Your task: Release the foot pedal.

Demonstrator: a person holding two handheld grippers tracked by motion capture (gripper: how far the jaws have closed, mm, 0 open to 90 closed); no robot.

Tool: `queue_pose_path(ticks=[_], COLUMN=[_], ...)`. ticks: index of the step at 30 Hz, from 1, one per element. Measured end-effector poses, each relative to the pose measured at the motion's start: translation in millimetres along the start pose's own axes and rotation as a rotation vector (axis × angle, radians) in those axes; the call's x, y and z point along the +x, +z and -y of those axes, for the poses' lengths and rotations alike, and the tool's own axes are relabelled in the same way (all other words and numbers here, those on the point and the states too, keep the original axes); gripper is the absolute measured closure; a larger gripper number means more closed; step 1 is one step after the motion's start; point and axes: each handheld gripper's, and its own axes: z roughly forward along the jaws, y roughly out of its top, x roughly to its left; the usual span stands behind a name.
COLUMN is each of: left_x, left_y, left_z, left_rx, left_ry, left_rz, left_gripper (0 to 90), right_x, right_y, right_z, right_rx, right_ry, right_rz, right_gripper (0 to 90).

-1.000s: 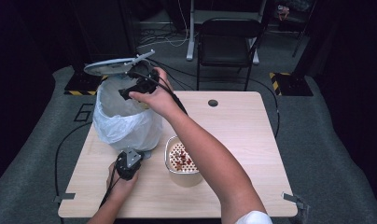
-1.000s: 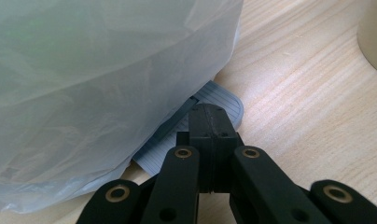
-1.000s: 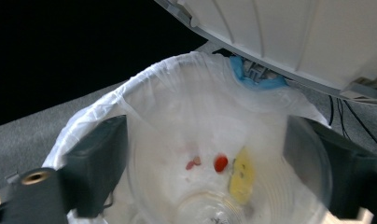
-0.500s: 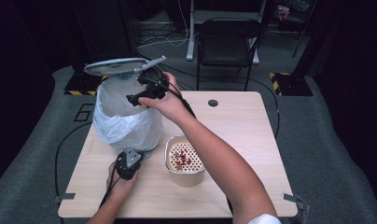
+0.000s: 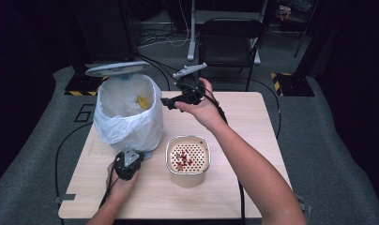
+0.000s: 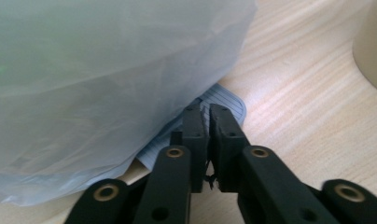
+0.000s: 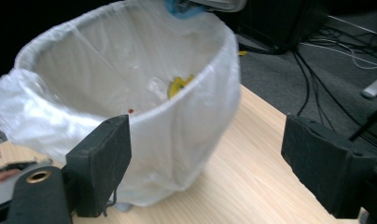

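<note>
The right gripper (image 5: 171,101) hung spread beside the lined bin (image 5: 126,112) — the left gripper (image 6: 206,122) pressed together on its pedal (image 6: 226,103).

One lined bin (image 5: 126,115), one perforated container (image 5: 188,159), two tongs, one chair (image 5: 230,35).

Desk (image 5: 253,122): rectangular top in light wood grain with rounded corners, standing on grey carpeted floor (image 5: 328,140).

On the desk:
- Bin lined with a white plastic bag (image 5: 126,117), at the far left corner. Its lid (image 5: 117,69) is raised behind it; a yellow scrap (image 5: 141,101) lies inside.
- Pedal with grey ribbing (image 6: 224,100), jutting from under the bag at the bin's base, flat on the wood.
- Beige container with a perforated insert (image 5: 188,159), near the middle, just beside the bin; red bits lie on the insert.
- Left tool (image 5: 126,164), resting at the bin's foot, jaws closed together beside the pedal.
</note>
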Motion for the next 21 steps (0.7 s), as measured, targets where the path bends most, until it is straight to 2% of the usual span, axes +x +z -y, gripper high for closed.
queue_pose_path(ticks=[1,2,3,4,5,7,10,13,17,18,21], left_x=[-1.7,-1.7,-1.5,-3.6,-5.9,-11.7,-20.0,-24.2,-19.4,-17.9,-13.1], left_y=[0.4,-1.8,-4.1,-4.7,-6.6,-9.3,-11.5,-14.1,-19.1,-20.3,-26.3], left_z=[0.9,-0.3,-2.1,-4.1,-6.7,-11.0,-16.5,-21.9,-22.9,-21.8,-18.5], left_rx=[-0.021,-0.03,-0.026,-0.029,-0.017,-0.024,-0.033,0.002,0.052,0.053,0.075], left_ry=[-0.03,-0.043,-0.045,-0.045,-0.031,-0.008,-0.012,0.009,-0.045,-0.059,-0.057], left_rz=[-0.004,0.003,0.024,0.023,0.028,0.034,0.051,0.089,0.152,0.157,0.167], left_gripper=[81.6,78.1,70.6,67.5,65.5,61.5,56.8,51.8,45.8,44.8,43.9], right_x=[-2.2,-5.8,-8.4,-10.5,-12.6,-17.2,-21.9,-25.1,-29.4,-30.4,-34.0], right_y=[-2.6,-5.3,-9.3,-11.7,-13.8,-17.1,-23.7,-31.7,-43.2,-45.6,-54.0], right_z=[2.5,6.0,10.9,14.9,19.0,27.2,39.4,50.8,65.9,68.8,82.7], right_rx=[0.001,-0.004,0.001,0.001,0.009,0.014,0.012,0.005,0.018,0.024,0.028], right_ry=[0.008,0.008,0.016,0.012,0.007,-0.011,0.0,0.017,0.027,0.029,0.042], right_rz=[0.001,0.003,0.015,0.025,0.033,0.046,0.047,0.048,0.089,0.096,0.118], right_gripper=[15.9,16.1,16.2,16.4,16.5,16.5,16.6,16.7,17.3,17.4,18.1])
